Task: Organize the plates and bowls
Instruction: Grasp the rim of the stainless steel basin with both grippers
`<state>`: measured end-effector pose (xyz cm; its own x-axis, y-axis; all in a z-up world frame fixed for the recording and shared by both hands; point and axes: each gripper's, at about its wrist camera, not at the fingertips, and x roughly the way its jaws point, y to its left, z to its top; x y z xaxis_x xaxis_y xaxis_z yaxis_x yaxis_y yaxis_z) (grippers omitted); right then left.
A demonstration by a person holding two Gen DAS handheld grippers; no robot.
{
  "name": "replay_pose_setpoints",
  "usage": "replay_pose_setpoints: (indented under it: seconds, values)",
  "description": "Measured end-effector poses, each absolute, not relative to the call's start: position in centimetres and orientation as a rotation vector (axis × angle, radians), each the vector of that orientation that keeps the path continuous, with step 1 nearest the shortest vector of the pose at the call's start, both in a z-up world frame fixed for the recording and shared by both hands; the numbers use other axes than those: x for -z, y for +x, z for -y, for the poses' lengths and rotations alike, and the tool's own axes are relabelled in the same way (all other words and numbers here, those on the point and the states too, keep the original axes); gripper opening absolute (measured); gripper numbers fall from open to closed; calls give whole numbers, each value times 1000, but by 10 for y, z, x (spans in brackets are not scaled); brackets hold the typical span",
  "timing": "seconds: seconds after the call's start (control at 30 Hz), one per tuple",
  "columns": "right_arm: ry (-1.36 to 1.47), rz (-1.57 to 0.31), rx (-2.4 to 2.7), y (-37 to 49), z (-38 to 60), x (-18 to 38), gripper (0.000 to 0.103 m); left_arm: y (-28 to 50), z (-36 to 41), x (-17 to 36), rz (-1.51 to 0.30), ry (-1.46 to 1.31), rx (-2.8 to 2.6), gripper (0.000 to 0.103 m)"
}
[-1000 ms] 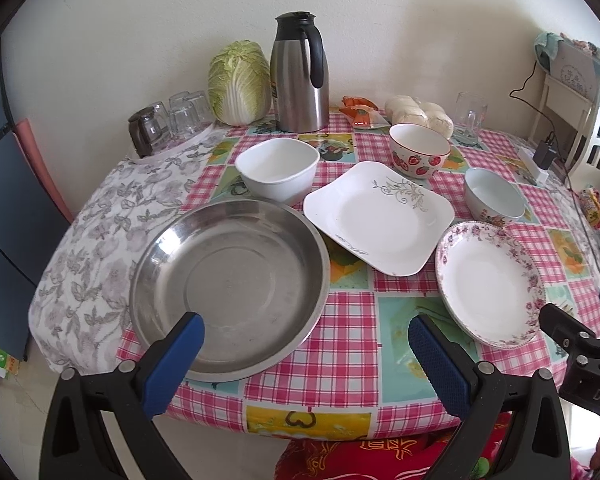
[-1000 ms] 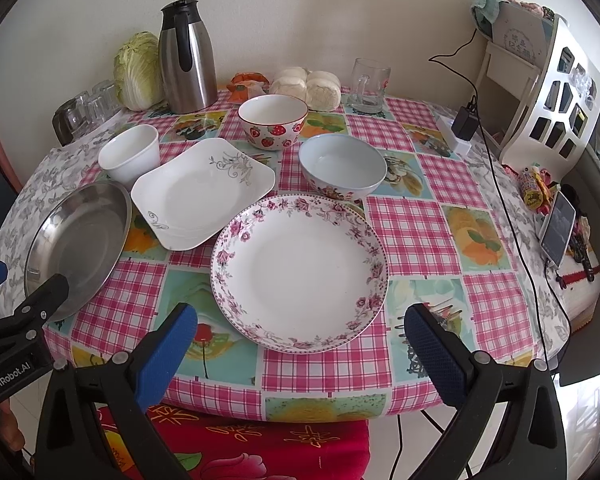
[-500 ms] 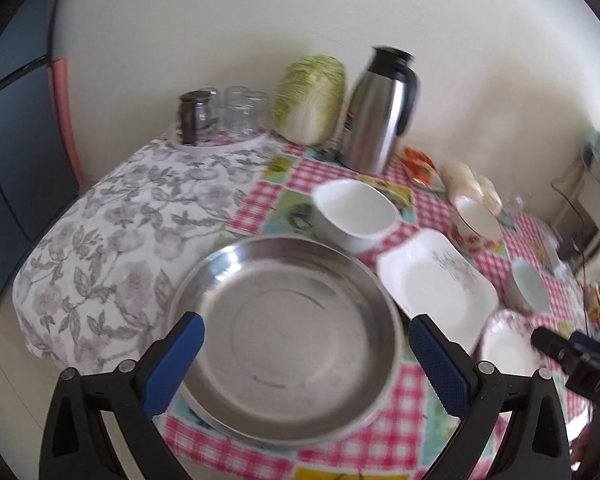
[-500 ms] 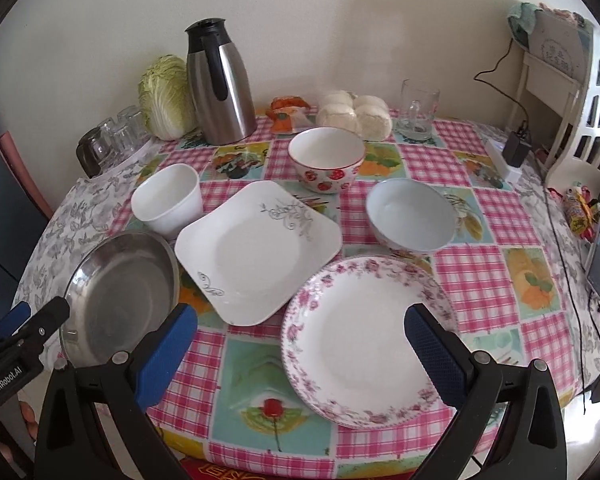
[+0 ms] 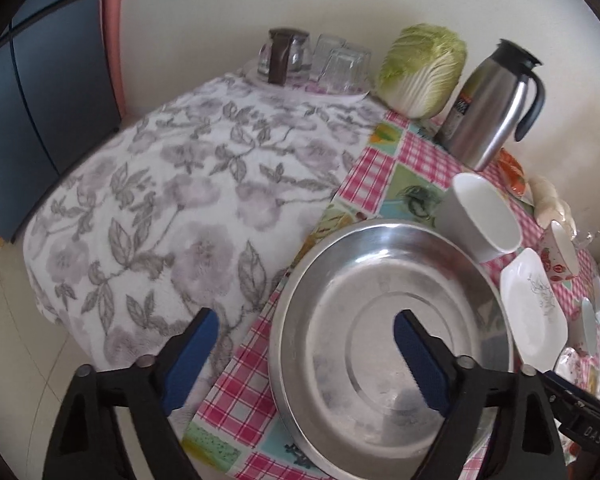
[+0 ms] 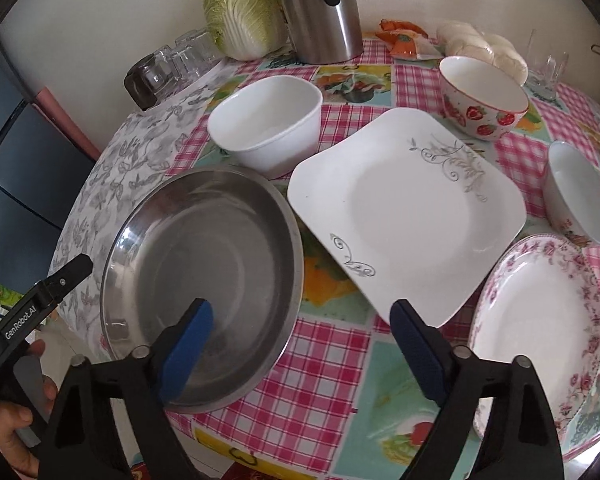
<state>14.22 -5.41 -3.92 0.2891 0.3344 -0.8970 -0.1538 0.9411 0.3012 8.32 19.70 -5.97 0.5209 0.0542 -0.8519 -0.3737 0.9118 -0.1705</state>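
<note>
surfaces near the claws
steel pan (image 6: 204, 256) brushed, dull-glossy under the claws; square plate (image 6: 408, 208) beyond, smooth glazed ceramic; floral cloth (image 5: 172, 200) matt.

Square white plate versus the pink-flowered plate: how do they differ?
The square white plate has four corners; the pink-flowered plate is round. The square one bears sparse grey scrolls; the round one has a full pink floral rim. The square one sits beside the steel pan, the round one further right. Both are empty.
</note>
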Motion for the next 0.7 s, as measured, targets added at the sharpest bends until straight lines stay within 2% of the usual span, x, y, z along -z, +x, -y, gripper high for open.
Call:
replay_pose_setpoints:
  seconds: [0.03,0.17,0.23,0.33,0.37,0.43,0.53,0.7]
  values:
    - [178,-1253,-331,144,52,44,70,86,-199,66,-1016,-368,-276,82]
    - [204,-1281,-317,149,50,61,60,91,-207,88,-1071,-451,-292,69]
    - [227,-1294,-321,152,52,69,44,94,-208,97,-1092,-463,-304,57]
    - [286,-1318,-344,156,55,81,26,96,-208,107,-1118,-477,-313,49]
    - [307,-1320,-364,157,56,84,24,97,-209,110,-1125,-483,-317,48]
    - [317,-1312,-391,157,55,86,19,97,-209,111,-1129,-483,-331,37]
    - [304,-1294,-412,157,53,84,13,100,-211,109,-1131,-491,-328,26]
    - [306,-1278,-445,156,55,84,11,105,-212,107,-1144,-495,-329,23]
